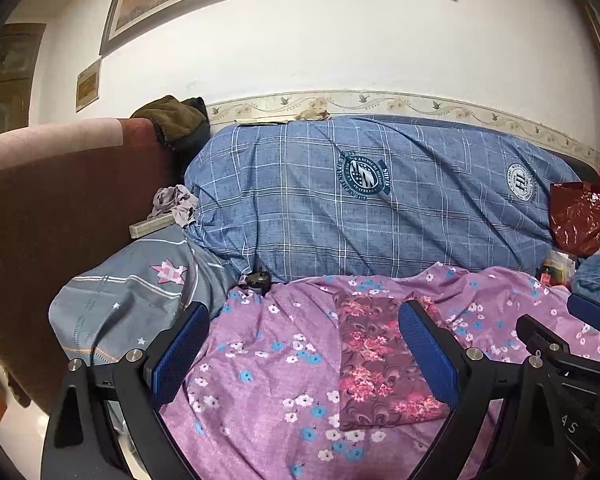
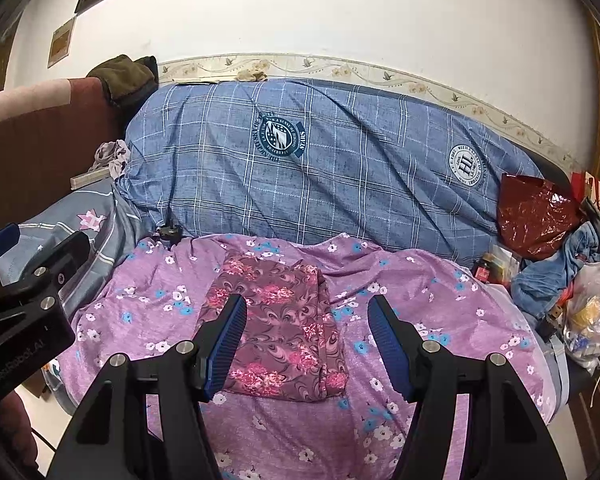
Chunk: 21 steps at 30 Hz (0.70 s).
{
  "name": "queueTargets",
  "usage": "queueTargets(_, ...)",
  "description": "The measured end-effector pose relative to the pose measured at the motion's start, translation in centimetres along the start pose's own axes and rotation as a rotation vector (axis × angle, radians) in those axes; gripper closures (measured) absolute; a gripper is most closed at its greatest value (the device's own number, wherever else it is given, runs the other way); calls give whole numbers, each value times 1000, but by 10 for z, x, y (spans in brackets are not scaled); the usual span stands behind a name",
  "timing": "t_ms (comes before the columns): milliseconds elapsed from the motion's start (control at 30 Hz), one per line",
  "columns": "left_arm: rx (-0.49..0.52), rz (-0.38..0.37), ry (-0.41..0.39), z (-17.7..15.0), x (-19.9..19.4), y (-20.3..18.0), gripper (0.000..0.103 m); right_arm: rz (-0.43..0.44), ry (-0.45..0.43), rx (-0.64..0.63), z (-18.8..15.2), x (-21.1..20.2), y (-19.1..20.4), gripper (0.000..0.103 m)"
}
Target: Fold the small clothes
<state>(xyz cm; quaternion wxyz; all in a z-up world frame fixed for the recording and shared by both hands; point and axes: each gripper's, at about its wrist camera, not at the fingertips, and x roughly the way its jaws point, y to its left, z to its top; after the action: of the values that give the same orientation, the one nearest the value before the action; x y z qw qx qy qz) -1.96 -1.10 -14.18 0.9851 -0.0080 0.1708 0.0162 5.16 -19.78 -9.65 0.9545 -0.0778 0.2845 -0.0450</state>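
A small maroon garment with pink flowers [image 1: 376,364] [image 2: 278,326] lies folded into a flat oblong on the purple flowered sheet [image 1: 268,368] [image 2: 412,280]. My left gripper [image 1: 304,320] hovers open above the sheet, the garment just inside its right finger. My right gripper [image 2: 308,316] also stands open, held over the garment's near half, with nothing between its blue pads [image 2: 388,340]. Each gripper shows at the edge of the other's view: the right one [image 1: 556,344] at the far right, the left one [image 2: 28,276] at the far left.
A blue checked quilt [image 1: 360,200] [image 2: 320,160] is piled against the wall behind. A grey pillow [image 1: 132,292] and a dark red sofa arm [image 1: 60,216] lie left. A red plastic bag [image 2: 536,216], blue denim [image 2: 560,272] and a clear bag [image 2: 592,312] crowd the right.
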Motion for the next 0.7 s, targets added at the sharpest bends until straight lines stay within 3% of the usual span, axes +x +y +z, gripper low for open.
queueTargets(700, -15, -3, 8, 4, 10, 2, 7, -1, 12, -25, 5, 11, 5, 38)
